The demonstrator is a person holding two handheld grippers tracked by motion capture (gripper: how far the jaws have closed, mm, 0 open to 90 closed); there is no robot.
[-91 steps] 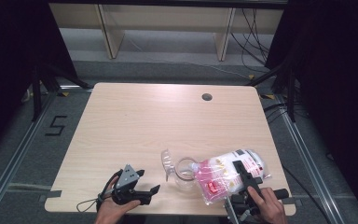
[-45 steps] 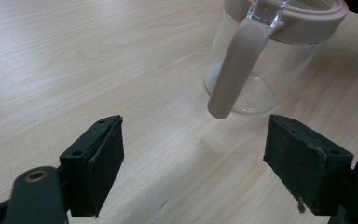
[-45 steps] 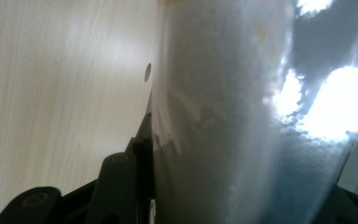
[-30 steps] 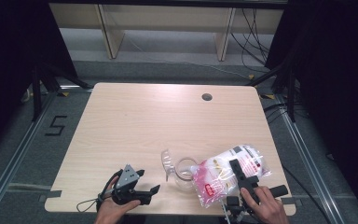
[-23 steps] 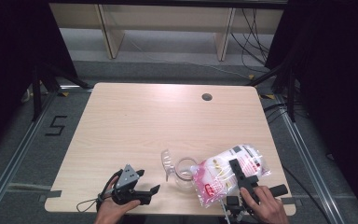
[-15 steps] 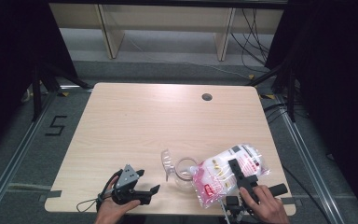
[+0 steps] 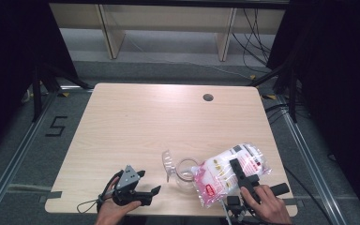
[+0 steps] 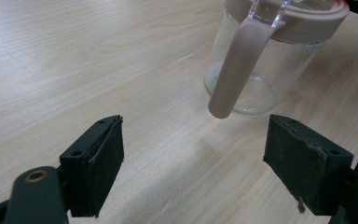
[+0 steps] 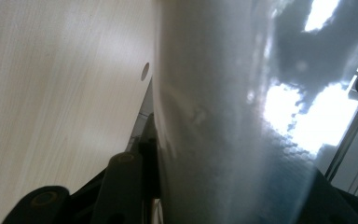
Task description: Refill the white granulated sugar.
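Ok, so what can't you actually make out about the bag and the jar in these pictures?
- Print on the pink-and-white plastic bag: too small in the high view; in the right gripper view the bag sits too close, blurred and glary.
- Right tool: its far pad is hidden behind the bag.
- Clear glass jar with a pink rim: its top is cut off by the left gripper view's upper edge.
- The jar's contents, if any: not discernible.

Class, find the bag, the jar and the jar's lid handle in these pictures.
bag (image 7: pixel 222 172), high view, its white middle
jar (image 7: pixel 185 171), high view, its glass mouth
lid handle (image 8: pixel 235 70), left gripper view, middle of the beige strap
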